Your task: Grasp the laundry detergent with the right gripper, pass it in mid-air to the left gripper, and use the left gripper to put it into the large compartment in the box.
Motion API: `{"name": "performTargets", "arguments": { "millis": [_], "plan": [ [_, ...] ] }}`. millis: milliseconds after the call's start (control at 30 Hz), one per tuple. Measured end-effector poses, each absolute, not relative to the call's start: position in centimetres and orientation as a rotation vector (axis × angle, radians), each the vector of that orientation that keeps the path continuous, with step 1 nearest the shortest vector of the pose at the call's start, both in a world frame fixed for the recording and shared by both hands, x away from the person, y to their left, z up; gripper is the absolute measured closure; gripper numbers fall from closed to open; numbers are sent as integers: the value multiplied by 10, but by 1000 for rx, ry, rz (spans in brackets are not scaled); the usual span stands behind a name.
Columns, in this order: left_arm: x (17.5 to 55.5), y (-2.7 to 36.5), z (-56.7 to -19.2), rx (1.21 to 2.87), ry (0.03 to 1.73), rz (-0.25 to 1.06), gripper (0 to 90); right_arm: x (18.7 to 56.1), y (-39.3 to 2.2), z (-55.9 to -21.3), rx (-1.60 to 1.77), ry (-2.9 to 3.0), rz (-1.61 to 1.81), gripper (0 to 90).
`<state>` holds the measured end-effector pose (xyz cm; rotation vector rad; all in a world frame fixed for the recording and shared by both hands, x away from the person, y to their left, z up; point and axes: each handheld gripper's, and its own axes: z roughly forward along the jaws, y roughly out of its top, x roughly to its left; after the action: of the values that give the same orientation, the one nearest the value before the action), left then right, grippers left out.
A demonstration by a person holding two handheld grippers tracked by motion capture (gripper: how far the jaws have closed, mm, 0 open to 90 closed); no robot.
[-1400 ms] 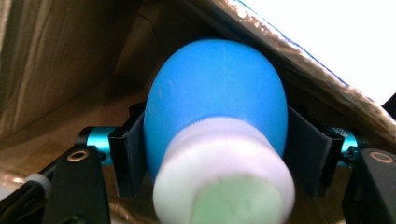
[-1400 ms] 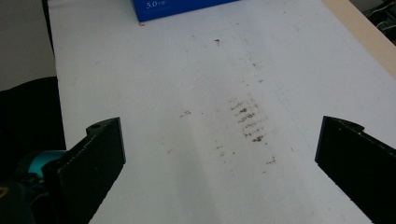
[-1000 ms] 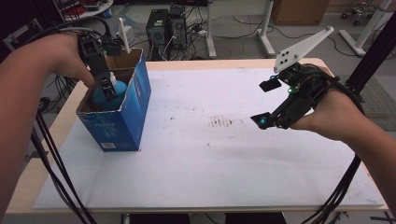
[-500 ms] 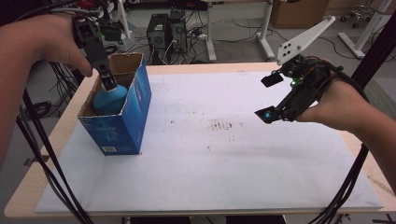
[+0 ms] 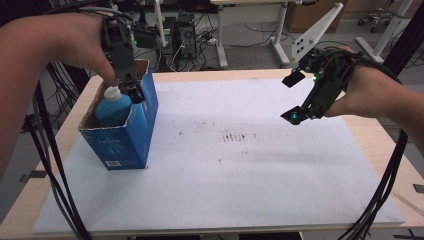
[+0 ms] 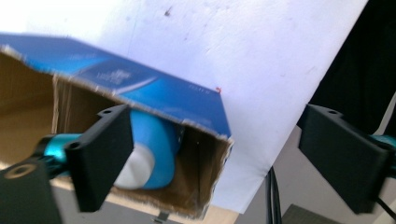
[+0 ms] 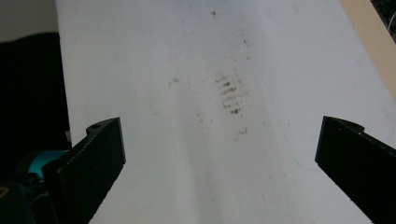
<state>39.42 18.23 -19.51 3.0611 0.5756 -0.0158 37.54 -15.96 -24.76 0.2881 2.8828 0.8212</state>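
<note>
An open-topped blue cardboard box point(image 5: 125, 135) stands on the left part of the table. A blue bottle point(image 5: 112, 111) with a white cap point(image 5: 112, 92) rests inside it. My left gripper point(image 5: 129, 85) hovers over the box's top edge, just above the cap. Its jaws have just been opening and now stand wide apart, pressing on nothing. In the left gripper view the bottle point(image 6: 154, 144) lies below the left gripper point(image 6: 215, 112), inside the box point(image 6: 140, 84). My right gripper point(image 5: 292, 97) hangs open over the white sheet, with nothing in the right gripper point(image 7: 219, 123).
A white sheet point(image 5: 240, 165) covers most of the wooden table point(image 5: 375, 135) and carries a patch of dark smudges point(image 5: 235, 136) near its middle. Black cables point(image 5: 50, 150) trail off both sides. Desks, computers and chairs stand beyond the far edge.
My left gripper has risen out of the box and its jaws have spread, leaving the bottle inside. The right gripper has lifted a little.
</note>
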Motion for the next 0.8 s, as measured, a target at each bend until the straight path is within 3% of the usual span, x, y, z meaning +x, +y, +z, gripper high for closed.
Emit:
{"name": "performTargets", "arguments": {
  "millis": [800],
  "plan": [
    [394, 135, -211, 3070, 333, -84, 17, 399, -157, -269, 196, 3034, 324, 6]
  ]
}}
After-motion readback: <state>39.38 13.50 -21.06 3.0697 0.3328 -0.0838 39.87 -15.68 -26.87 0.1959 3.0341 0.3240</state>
